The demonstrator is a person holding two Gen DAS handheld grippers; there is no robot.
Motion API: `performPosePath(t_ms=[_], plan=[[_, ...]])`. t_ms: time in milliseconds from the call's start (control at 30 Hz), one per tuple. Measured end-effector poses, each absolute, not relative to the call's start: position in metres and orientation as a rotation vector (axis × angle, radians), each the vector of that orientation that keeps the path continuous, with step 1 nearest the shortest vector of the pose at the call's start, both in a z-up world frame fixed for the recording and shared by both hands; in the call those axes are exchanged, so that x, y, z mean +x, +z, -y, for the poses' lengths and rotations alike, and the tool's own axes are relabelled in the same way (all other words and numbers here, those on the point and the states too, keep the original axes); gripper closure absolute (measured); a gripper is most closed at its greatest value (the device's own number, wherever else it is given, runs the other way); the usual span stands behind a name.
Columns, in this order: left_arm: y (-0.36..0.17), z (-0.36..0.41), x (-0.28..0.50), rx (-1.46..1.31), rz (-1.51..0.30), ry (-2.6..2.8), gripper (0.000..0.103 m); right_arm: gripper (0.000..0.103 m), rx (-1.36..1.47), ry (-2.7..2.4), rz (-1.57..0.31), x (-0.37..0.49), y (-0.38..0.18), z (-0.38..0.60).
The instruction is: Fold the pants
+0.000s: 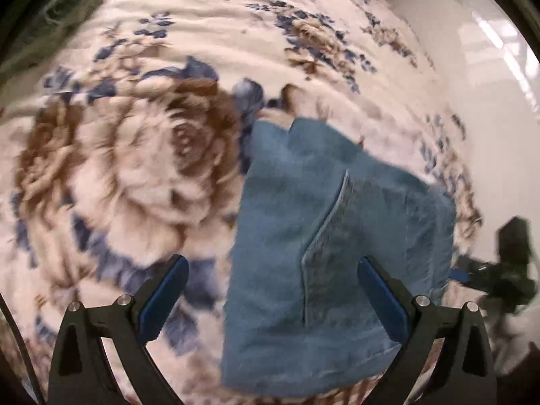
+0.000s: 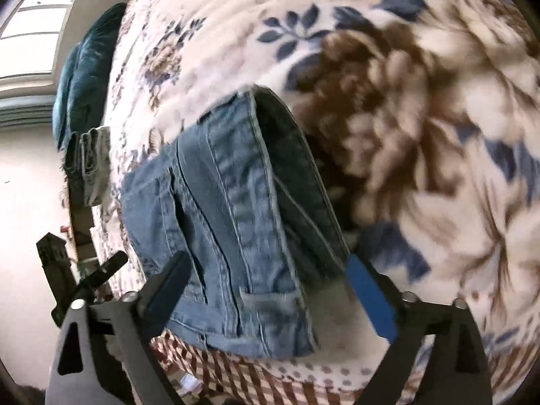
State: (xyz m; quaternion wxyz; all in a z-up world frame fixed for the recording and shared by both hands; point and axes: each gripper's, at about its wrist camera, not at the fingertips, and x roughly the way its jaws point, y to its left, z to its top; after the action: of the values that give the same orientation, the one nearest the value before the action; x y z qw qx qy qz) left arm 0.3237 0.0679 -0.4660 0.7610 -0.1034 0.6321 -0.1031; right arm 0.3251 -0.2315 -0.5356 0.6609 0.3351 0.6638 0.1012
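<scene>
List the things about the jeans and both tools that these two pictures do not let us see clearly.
- Jeans, left wrist view: the near edge is hidden behind the left tool; motion blur softens the seams.
- Jeans, right wrist view: how many layers are stacked is unclear; the dark right side is in shadow.
- Right tool: whether its open fingers touch the denim cannot be told.
- Floral blanket: the pattern is blurred.

A bed spread with a cream blanket (image 1: pixel 175 155) printed in large brown roses and blue leaves fills both views. Pale glossy floor (image 1: pixel 489 108) reflects streaks of light at two o'clock in the left wrist view. In the right wrist view, a bright window (image 2: pixel 37 37) sits at ten o'clock beside dark teal fabric (image 2: pixel 84 77).
</scene>
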Motion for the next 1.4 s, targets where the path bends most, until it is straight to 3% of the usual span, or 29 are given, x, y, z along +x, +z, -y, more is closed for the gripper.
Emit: performPosePath(t_ms=[233, 400, 500, 800, 900, 1167, 1300, 1400], plan=[[-0.528, -0.068, 0.350, -0.467, -1.497, -0.378, 0.000, 0.000, 0.933, 0.390, -1.583, 0.349, -0.599, 0.228], [-0.525, -0.055, 0.341, -0.482, -1.531, -0.455, 0.000, 0.000, 1.094, 0.588, -1.520, 0.357, -0.598, 0.227], [-0.533, -0.045, 0.339, -0.441, -1.576, -0.484, 0.000, 0.000, 0.971, 0.599, -1.582, 0.357, -0.601, 0.214], [-0.535, -0.037, 0.348, -0.455, -1.597, -0.512, 0.000, 0.000, 1.077, 0.780, -1.574, 0.366, -0.601, 0.196], [-0.542, -0.036, 0.347, -0.467, -1.591, -0.523, 0.000, 0.000, 0.913, 0.794, -1.616, 0.366, -0.602, 0.186], [-0.540, -0.027, 0.353, -0.452, -1.570, -0.530, 0.000, 0.000, 0.986, 0.718, -1.618, 0.371, -0.617, 0.178], [-0.528, -0.031, 0.349, -0.479, -1.522, -0.558, 0.010, 0.000, 1.015, 0.799, -1.490, 0.358, -0.593, 0.179], [-0.537, -0.034, 0.347, -0.473, -1.541, -0.564, 0.015, 0.003, 0.984, 0.746, -1.512, 0.354, -0.605, 0.183]])
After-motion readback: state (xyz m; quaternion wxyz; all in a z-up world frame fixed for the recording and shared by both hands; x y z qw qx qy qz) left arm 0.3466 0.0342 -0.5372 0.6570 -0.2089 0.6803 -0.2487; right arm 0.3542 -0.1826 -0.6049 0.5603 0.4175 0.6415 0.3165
